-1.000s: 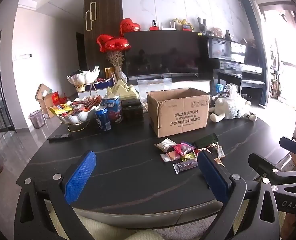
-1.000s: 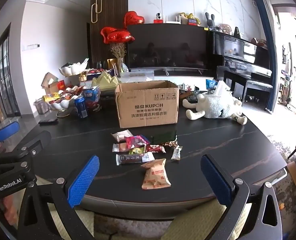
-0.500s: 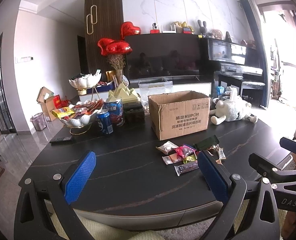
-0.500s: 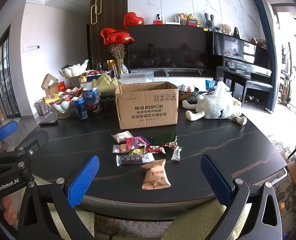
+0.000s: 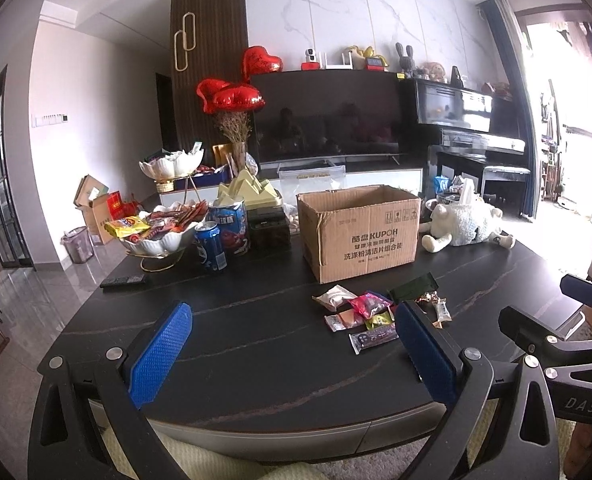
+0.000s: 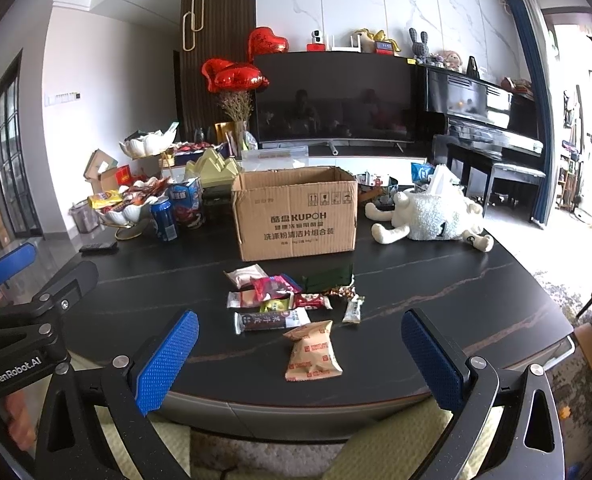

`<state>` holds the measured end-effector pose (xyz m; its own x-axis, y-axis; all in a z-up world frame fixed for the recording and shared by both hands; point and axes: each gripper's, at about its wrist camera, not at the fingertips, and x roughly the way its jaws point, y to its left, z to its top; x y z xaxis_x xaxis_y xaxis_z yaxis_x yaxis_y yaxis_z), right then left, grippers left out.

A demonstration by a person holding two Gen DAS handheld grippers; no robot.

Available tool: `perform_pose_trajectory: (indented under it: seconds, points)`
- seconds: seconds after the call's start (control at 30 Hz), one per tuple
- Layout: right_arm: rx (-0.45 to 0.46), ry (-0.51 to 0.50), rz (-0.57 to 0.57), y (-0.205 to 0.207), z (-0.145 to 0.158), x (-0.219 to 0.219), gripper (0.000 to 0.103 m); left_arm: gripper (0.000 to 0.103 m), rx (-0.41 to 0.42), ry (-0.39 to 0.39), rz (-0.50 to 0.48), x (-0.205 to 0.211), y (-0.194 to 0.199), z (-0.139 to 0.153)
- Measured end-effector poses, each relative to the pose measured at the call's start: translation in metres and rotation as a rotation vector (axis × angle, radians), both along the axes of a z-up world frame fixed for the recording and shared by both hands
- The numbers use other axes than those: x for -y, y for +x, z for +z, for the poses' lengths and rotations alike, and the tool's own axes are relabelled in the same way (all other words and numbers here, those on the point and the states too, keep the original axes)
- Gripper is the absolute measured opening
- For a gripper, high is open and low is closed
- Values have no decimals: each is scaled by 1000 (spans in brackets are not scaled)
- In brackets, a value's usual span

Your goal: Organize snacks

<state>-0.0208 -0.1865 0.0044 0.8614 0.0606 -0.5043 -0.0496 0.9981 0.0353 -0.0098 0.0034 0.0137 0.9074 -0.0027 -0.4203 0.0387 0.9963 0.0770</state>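
Orange snack packet (image 6: pixel 313 351) upright-lengthwise, pointing toward cardboard box (image 6: pixel 296 212).

1. The left gripper (image 5: pixel 292 354) has a black plastic frame with triangular cut-outs and silver round screws.
2. Its fingers (image 5: pixel 161 354) carry blue, dimpled pads.
3. The right gripper (image 6: pixel 300 360) looks alike; "DAS" is printed on its side.
4. White lettering, apparently "GenRobot.AI", marks the left one.
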Motion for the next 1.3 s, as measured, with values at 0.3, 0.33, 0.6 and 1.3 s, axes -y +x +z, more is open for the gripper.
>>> perform_pose_trajectory:
  seconds: [0.3,0.33,0.6,1.3]
  points:
    - [1,1,1,-1,0,0,103,103,2,0,0,0,-1,-2]
    - [1,1,1,0,0,0,103,103,3,0,0,0,-1,-2]
    - [2,1,2,-2,3,-2,103,103,3,-1,-1,1,-2,-2]
    - [-11,1,4,-1,8,-6,103,103,-20,-4,-15,3,1,4]
